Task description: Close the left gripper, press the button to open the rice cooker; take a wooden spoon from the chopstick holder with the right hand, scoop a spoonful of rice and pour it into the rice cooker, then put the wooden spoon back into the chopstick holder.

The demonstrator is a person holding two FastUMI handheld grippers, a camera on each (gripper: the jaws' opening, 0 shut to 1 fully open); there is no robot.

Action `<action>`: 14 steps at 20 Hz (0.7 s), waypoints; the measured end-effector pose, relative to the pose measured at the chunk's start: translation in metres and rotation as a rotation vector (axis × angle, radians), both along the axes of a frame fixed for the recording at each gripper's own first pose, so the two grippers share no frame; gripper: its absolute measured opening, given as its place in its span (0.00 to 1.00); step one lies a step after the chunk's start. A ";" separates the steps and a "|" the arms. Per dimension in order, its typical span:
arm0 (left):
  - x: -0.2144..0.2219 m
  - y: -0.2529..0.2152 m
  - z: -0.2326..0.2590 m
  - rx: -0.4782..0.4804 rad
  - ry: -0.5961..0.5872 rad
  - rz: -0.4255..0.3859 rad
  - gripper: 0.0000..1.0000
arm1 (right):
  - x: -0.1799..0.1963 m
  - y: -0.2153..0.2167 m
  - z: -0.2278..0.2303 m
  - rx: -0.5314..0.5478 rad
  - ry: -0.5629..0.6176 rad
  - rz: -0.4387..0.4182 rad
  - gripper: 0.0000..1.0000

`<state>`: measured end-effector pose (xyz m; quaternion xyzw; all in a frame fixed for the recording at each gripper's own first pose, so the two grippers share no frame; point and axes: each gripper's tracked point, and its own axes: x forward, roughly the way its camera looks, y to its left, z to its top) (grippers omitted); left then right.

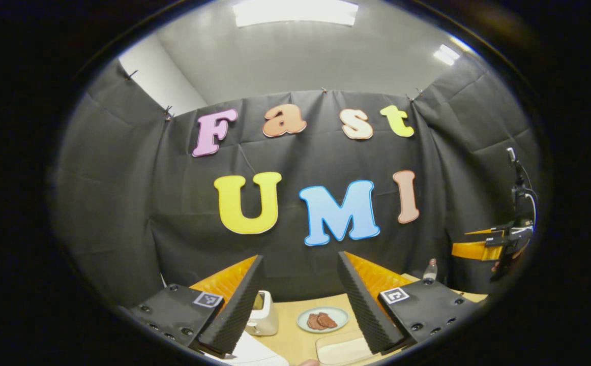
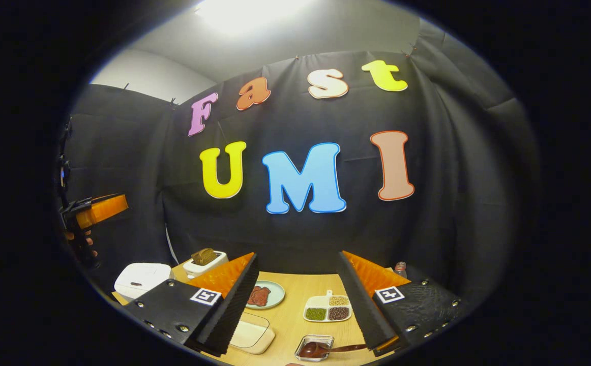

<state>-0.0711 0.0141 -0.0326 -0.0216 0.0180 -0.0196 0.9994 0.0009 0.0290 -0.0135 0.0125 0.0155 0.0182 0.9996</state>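
Right gripper view: one rice cooker (image 2: 142,278), one toaster (image 2: 204,263), two plates (image 2: 274,297).

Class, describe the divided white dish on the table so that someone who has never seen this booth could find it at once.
In the right gripper view, start at the wooden table below the black cloth wall. The divided dish lies near its middle, right of the round plate with reddish-brown slices and beyond the small clear dish. It alone has separate compartments, holding green, pale and dark grains.
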 end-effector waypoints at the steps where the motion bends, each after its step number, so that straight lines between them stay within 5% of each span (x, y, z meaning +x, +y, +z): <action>1: -0.007 -0.001 -0.011 -0.005 0.007 0.002 0.89 | -0.003 0.001 0.000 -0.005 -0.003 -0.001 0.95; 2: -0.016 -0.002 -0.024 -0.004 0.015 0.009 0.97 | -0.007 0.001 0.000 -0.006 -0.008 -0.007 0.95; 3: -0.022 -0.004 -0.036 0.012 0.016 0.016 0.89 | -0.011 0.002 -0.001 -0.006 -0.013 -0.009 0.95; 7: -0.023 -0.014 -0.061 -0.025 0.077 -0.007 0.88 | -0.021 0.011 -0.009 -0.018 0.009 -0.005 0.94; 10: -0.014 -0.005 -0.051 -0.042 0.101 -0.014 0.97 | -0.026 0.013 -0.006 -0.034 0.003 -0.004 0.94; 11: -0.014 0.002 -0.049 -0.033 0.108 -0.007 0.89 | -0.028 0.015 -0.007 -0.036 0.001 0.000 0.95; 14: -0.019 0.017 -0.054 -0.042 0.151 -0.019 0.89 | -0.029 0.018 -0.012 -0.047 0.006 0.014 0.94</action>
